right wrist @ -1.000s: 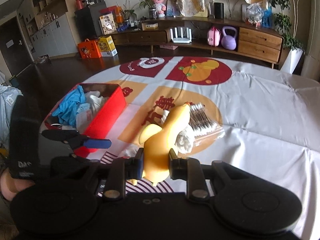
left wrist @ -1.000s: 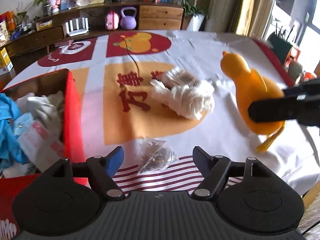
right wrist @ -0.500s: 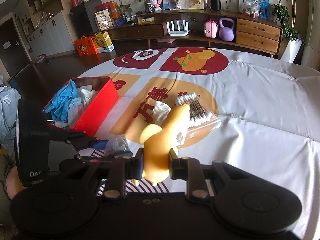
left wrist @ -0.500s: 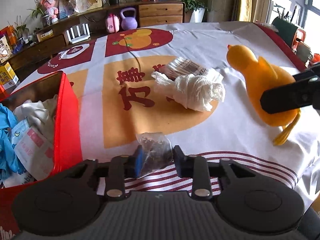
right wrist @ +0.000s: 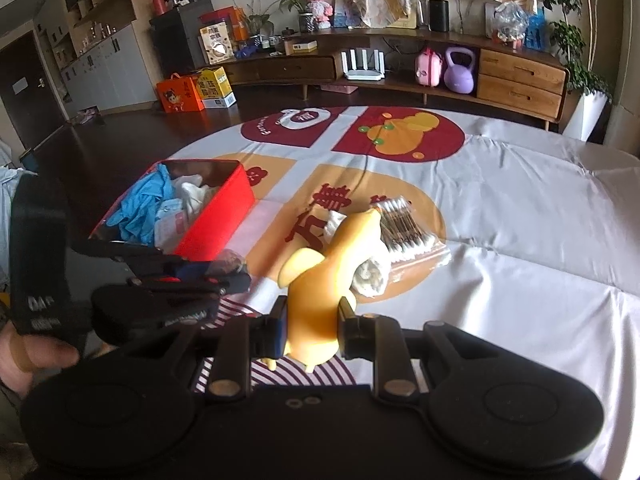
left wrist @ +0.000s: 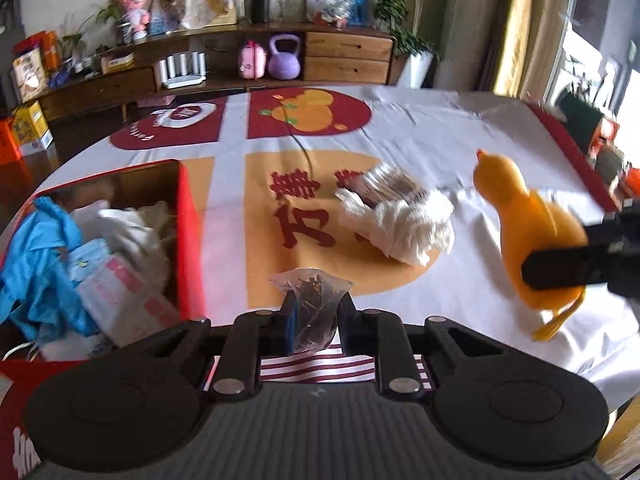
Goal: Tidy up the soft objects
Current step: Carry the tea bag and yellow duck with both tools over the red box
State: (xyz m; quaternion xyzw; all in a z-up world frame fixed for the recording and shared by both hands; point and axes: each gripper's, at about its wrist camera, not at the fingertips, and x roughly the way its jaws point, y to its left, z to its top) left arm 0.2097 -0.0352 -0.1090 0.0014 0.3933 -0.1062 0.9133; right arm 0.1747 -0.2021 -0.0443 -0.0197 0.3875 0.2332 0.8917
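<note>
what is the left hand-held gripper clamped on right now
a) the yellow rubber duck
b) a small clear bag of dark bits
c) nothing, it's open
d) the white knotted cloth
b: in the left wrist view the left hand-held gripper is shut on the small clear bag of dark bits, while the yellow rubber duck sits in the right hand-held gripper and the white knotted cloth lies on the tablecloth.

A second ago the left gripper [left wrist: 314, 322] stood open with the clear plastic sachet [left wrist: 313, 307] lying on the tablecloth's [left wrist: 460, 136] striped near edge between its fingers. Half a second ago it had pinched the sachet there. Now the sachet is lifted off the cloth in that grip, and the left gripper has shifted toward the red box [left wrist: 187, 216] at the cloth's left edge.
</note>
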